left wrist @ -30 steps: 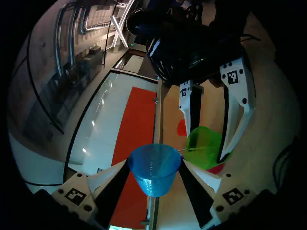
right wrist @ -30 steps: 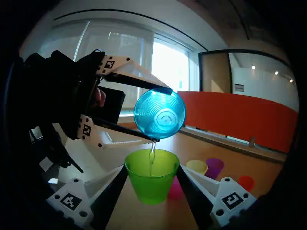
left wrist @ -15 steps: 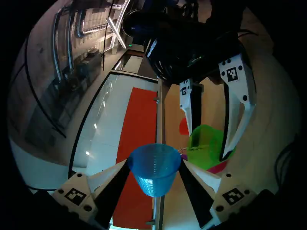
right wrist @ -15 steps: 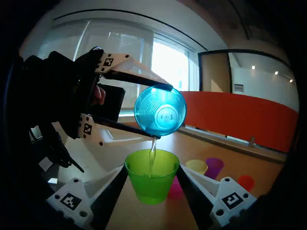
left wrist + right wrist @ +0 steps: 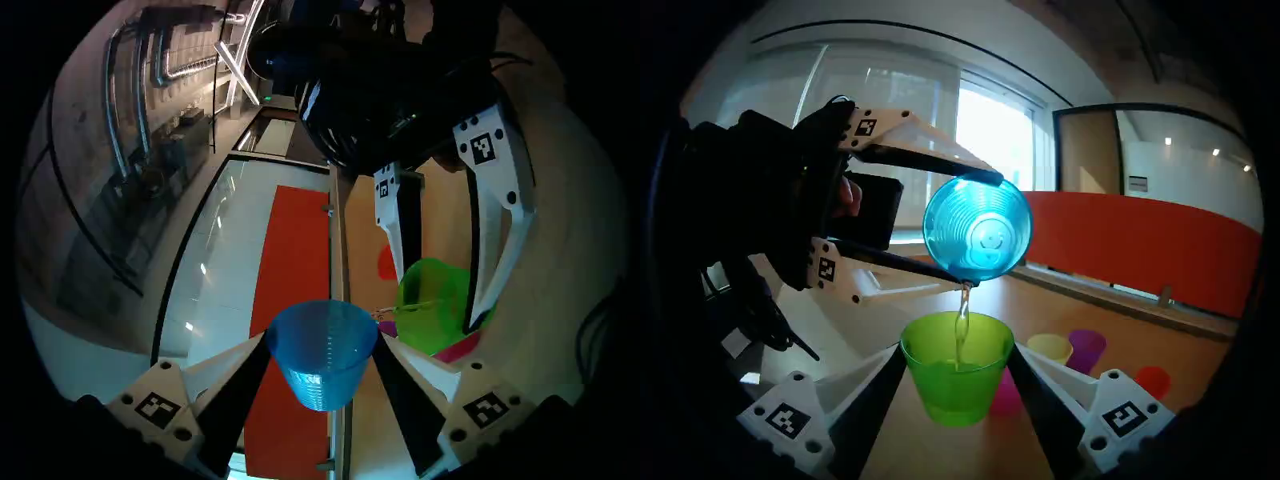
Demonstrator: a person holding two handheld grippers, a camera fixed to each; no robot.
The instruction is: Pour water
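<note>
Aloft, the left gripper (image 5: pixel 320 346) clamped a blue cup (image 5: pixel 322 364), one finger on each side of its wall. The cup was tipped well over, so the right gripper view looked at its ribbed bottom. A thin stream of water (image 5: pixel 962 310) ran from the lowered lip straight down into a green cup (image 5: pixel 958 376) directly beneath, the two cups apart. The green cup stood upright, gripped between the fingers of the right gripper (image 5: pixel 958 356), both pressing its sides; a water line showed faintly through its wall. Whether it rested on the table (image 5: pixel 960 452) or was held just above it, could not tell. Part of a hand (image 5: pixel 849 197) showed against the left gripper's dark body. On the wooden table past the green cup: a pink cup (image 5: pixel 1007 397) just behind it, mostly hidden; a yellow cup (image 5: pixel 1050 346) and a purple cup (image 5: pixel 1088 347) side by side, close together; an orange cup (image 5: pixel 1153 381) farther right, apart. An orange wall panel (image 5: pixel 1152 240) ran along the table's far edge, with a bright window (image 5: pixel 992 136) to its left.
</note>
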